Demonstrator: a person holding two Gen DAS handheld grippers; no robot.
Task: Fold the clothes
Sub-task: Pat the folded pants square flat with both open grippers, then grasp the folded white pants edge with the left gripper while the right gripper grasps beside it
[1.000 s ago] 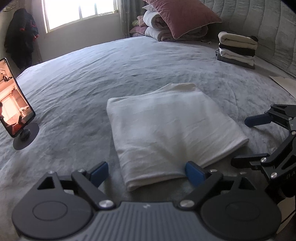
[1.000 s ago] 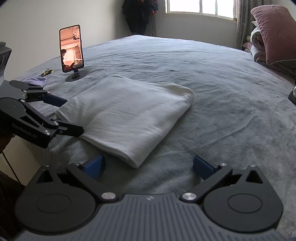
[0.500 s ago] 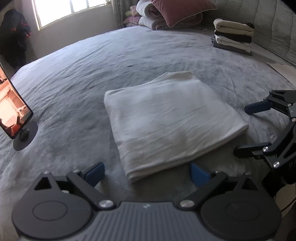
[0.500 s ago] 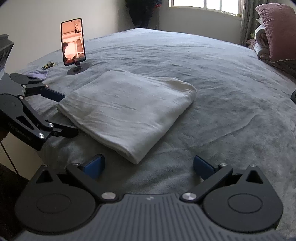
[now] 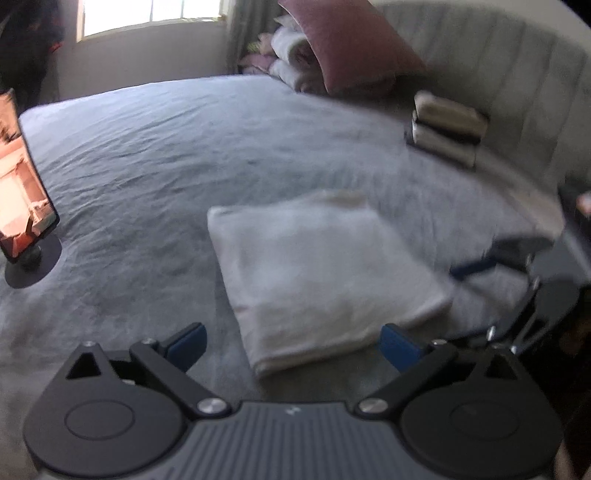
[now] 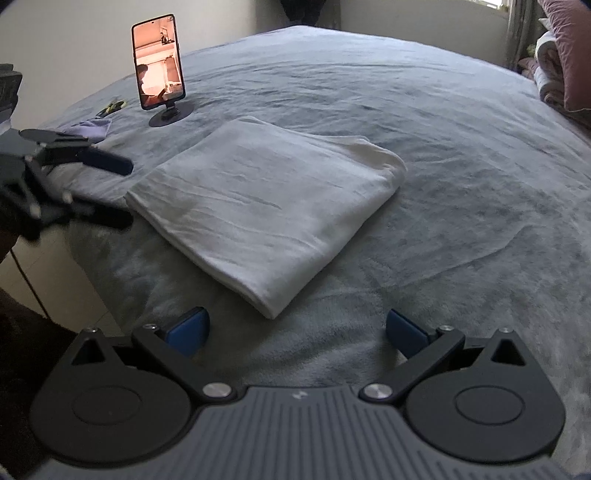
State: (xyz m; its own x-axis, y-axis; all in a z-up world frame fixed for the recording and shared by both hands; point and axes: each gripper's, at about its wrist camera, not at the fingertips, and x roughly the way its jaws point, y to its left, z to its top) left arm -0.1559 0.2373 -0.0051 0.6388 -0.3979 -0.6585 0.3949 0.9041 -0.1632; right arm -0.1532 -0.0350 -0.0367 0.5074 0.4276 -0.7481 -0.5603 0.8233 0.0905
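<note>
Folded white garment (image 6: 269, 210) lying flat on grey bedspread (image 6: 461, 155), squared into a thick rectangle, near the bed's front edge. Nearest corner of fold pointing toward right tool (image 6: 295, 330), at 12 o'clock from it, just short of the blue pads (image 6: 186, 330). Right tool spread wide, empty, hovering above the bedspread, not touching the cloth.

Left tool (image 5: 291, 341) likewise spread wide, empty; in left wrist view, near edge of folded white garment (image 5: 317, 273) sitting between the two blue pads (image 5: 397, 345), contact not determinable owing to blur. Same tool visible in right wrist view at 9 o'clock (image 6: 110, 192), fingers apart, beside the garment's left corner. Right tool visible in left wrist view at 3 o'clock (image 5: 469, 295), blurred, just beside the garment's right corner.

Phone on round stand (image 6: 160, 70) upright at 11 o'clock beyond the garment, screen lit, well apart from it. Small purple cloth (image 6: 88, 129) left of the phone stand near the bed edge. Stack of folded clothes (image 5: 447, 127) at 1 o'clock in left wrist view, against the headboard (image 5: 498, 62). Pink pillow (image 5: 347, 44) leaning on rolled bedding near the window (image 5: 147, 14).
</note>
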